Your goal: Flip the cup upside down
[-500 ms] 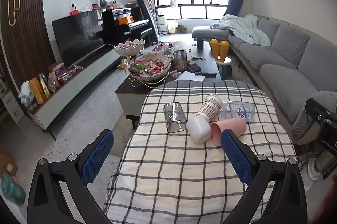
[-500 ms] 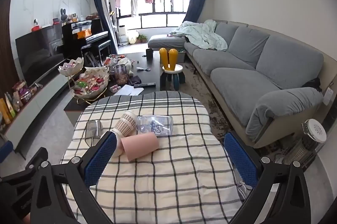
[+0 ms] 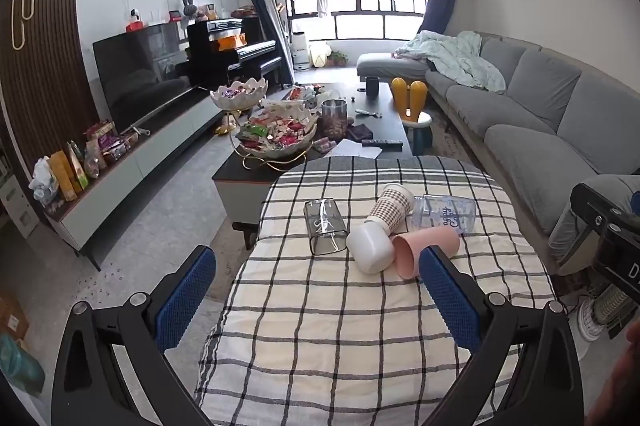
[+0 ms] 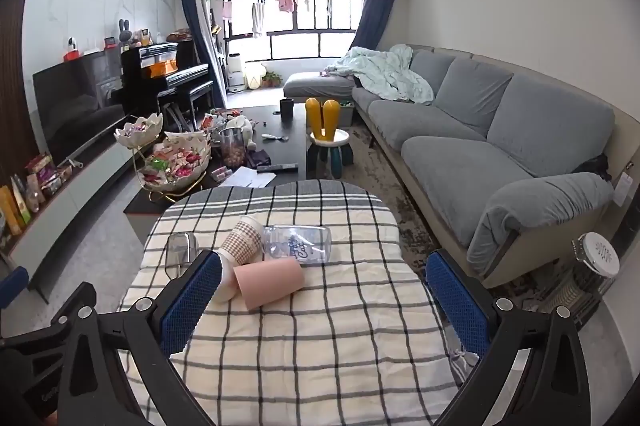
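Black angular left tongs (image 3: 316,282) and right tongs (image 4: 324,286), blue dimpled pads (image 3: 186,296), silver pivot screws.

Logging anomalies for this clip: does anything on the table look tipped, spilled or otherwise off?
Yes: all five cups lie on their sides, clustered on the checked cloth: smoky glass, white cup, checked cup, pink cup, clear printed cup. No spill shows.
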Action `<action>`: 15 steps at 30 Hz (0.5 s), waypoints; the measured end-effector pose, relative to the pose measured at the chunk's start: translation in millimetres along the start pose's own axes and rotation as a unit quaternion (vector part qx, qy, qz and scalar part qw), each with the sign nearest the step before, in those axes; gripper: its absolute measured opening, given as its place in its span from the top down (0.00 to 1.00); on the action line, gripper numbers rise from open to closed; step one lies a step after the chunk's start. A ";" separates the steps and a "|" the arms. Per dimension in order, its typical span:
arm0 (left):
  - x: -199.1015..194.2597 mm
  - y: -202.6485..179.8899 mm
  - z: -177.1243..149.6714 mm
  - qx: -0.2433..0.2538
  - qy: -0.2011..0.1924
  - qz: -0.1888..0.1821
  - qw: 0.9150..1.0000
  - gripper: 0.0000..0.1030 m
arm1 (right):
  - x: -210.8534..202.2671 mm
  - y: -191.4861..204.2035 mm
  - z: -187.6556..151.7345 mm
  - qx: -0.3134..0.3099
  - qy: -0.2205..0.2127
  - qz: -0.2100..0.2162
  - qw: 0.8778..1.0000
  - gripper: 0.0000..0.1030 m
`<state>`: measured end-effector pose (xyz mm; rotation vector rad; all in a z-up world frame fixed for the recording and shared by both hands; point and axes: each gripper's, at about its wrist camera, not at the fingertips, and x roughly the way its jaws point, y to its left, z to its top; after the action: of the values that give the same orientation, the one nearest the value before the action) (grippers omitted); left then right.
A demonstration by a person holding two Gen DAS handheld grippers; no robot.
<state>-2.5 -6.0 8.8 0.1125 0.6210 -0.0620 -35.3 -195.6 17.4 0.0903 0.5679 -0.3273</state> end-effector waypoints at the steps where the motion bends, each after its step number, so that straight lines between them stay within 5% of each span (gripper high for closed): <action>1: -0.7 2.6 -2.5 0.001 -0.001 -0.003 1.000 0.00 | 0.0 -0.3 -0.2 0.000 0.000 0.000 1.000 0.00; 15: 2.1 0.0 -5.9 -0.003 0.004 -0.012 1.000 0.00 | -1.0 0.9 -1.3 -0.002 -0.001 0.000 1.000 0.00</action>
<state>-4.2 -5.3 2.8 0.1000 0.6303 -0.0824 -36.5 -194.3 16.8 0.0858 0.5662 -0.3266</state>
